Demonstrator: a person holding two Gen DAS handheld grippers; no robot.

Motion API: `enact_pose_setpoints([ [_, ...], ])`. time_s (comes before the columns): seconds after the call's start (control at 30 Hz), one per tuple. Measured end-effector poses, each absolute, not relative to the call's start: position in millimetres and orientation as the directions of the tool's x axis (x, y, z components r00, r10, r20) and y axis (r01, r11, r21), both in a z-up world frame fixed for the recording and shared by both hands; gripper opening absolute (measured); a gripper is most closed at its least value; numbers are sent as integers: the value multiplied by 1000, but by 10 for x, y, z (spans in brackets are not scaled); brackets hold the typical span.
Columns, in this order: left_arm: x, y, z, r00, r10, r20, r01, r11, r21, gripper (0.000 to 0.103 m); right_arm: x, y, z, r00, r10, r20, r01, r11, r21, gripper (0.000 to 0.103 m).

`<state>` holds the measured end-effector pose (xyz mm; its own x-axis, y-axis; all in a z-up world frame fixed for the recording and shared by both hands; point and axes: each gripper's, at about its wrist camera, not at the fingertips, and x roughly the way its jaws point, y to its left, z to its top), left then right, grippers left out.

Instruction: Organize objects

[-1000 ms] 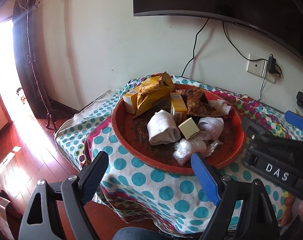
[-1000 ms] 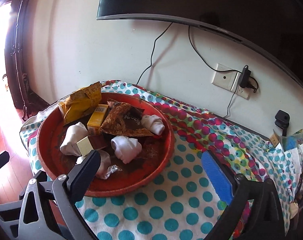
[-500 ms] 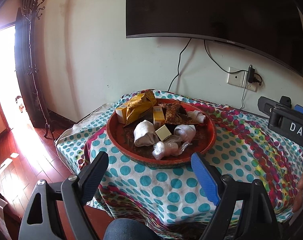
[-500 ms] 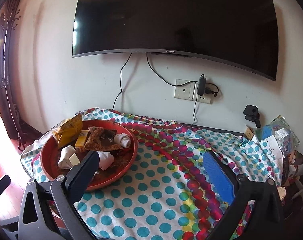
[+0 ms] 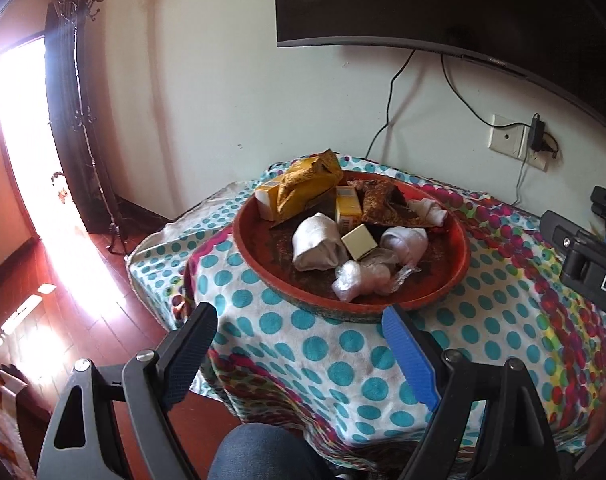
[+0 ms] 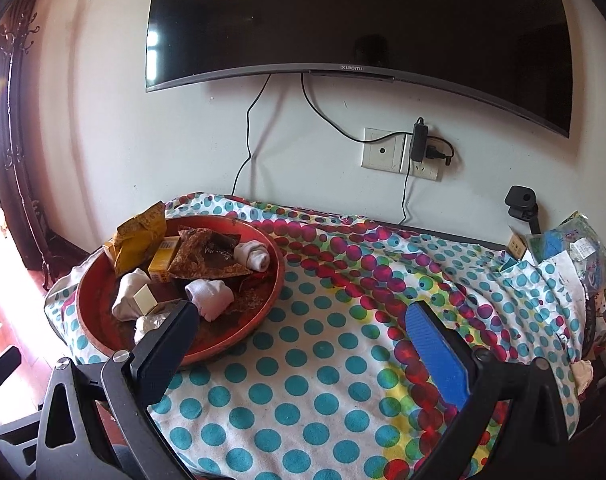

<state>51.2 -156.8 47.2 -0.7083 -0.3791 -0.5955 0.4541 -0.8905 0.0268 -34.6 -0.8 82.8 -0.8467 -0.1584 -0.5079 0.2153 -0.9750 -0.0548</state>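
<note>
Pulled back from the round red tray compared with a second ago: then filling most of the left wrist view, now smaller and farther off, with more of the polka-dot cloth showing in front. In the right wrist view, likewise shrunk toward the left, with the whole wall-mounted black television now in sight.

Left gripper spread wide, nothing between the black pad and the blue pad, hovering short of the table's near edge above a blue-jeaned knee. Right gripper also spread wide and empty, over the dotted cloth just right of the tray.

On the table's left end, near the left corner, sitting on the cloth: the red tray. Inside it, from left to right: a small yellow-and-white carton at the far left rim; a crumpled yellow foil snack bag leaning over it; a rolled white sock toward the middle; a second yellow carton behind it; a small cream cube-shaped box; a clear crinkled plastic wrapper at the near rim; a brown patterned foil pouch at the back; another rolled white sock; a third white sock by the far right rim.

On the wall behind the table: a white socket plate with a black plug adapter. At the table's right edge: a heap of plastic-wrapped packets.
</note>
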Motion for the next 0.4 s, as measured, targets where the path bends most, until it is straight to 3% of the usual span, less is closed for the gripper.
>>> enact_pose_setpoints([
  [0.2, 586, -1664, 475, -750, -308, -586, 441, -892, -96, 87, -343, -44, 823, -847, -158, -508, 221, -973, -66, 103],
  [0.4, 604, -1679, 498, -759, -308, -574, 449, -886, -119, 88, -309, -37, 845, -850, -157, -503, 221, -973, -72, 103],
])
